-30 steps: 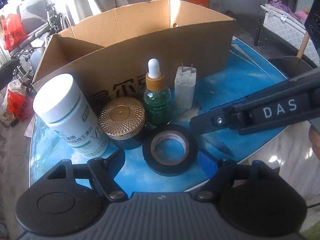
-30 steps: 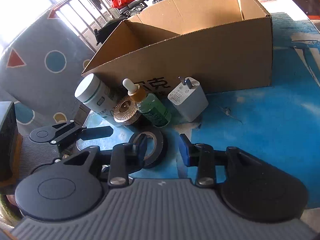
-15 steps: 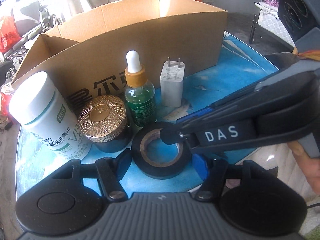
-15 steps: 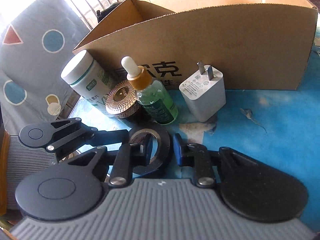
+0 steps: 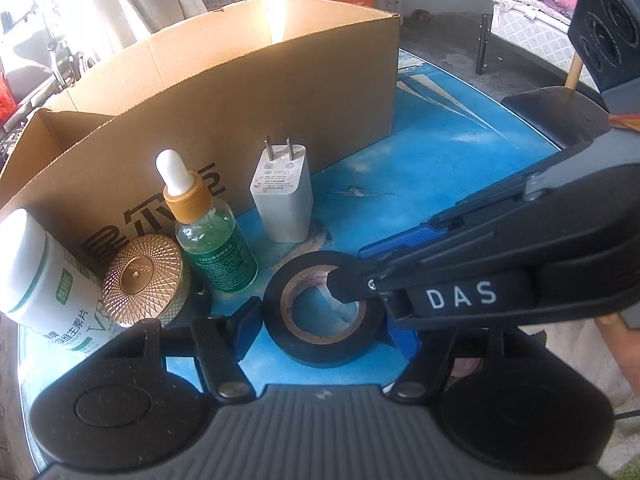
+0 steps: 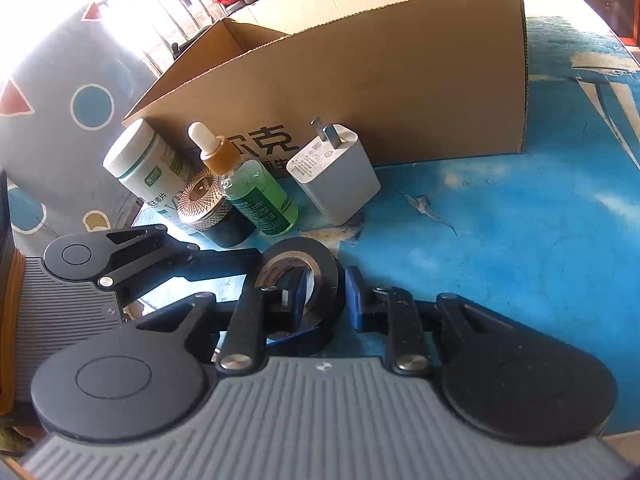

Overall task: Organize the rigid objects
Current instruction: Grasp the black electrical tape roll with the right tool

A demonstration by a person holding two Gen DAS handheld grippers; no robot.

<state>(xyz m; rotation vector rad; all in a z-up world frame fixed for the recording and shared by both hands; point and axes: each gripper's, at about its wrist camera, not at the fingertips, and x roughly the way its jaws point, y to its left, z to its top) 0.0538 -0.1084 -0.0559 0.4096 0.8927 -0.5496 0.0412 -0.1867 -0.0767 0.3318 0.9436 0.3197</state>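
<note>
right gripper (image 6: pixel 323 289): angled down at the table, reaching in from the right in the left wrist view. One finger (image 5: pixel 346 286) is poked down into the hole of the tape roll, the other sits outside the roll's wall. Jaws have just been closing and are nearly together, pinching that wall, so it's got hold of the roll.

left gripper (image 5: pixel 320 330): also tilted down, right behind the roll. Jaws roughly half open with the roll sitting between the two blue pads; they closed in a bit just now. Can't see the pads actually pressing on it, so I'd call it not gripped.

black tape roll (image 5: pixel 320 340): lying flat on the blue table (image 5: pixel 440 168), hole facing up, so its axis is vertical. It's the nearest item, in front of the row of other stuff.

row behind it: white pill bottle (image 5: pixel 44 280), gold-lidded jar (image 5: pixel 140 280), green dropper bottle (image 5: pixel 212 240), white charger (image 5: pixel 282 200), all upright. Charger prongs point up, dropper tip up.

cardboard box (image 5: pixel 240 92): open top, standing right behind the row, long side facing the cameras.
</note>
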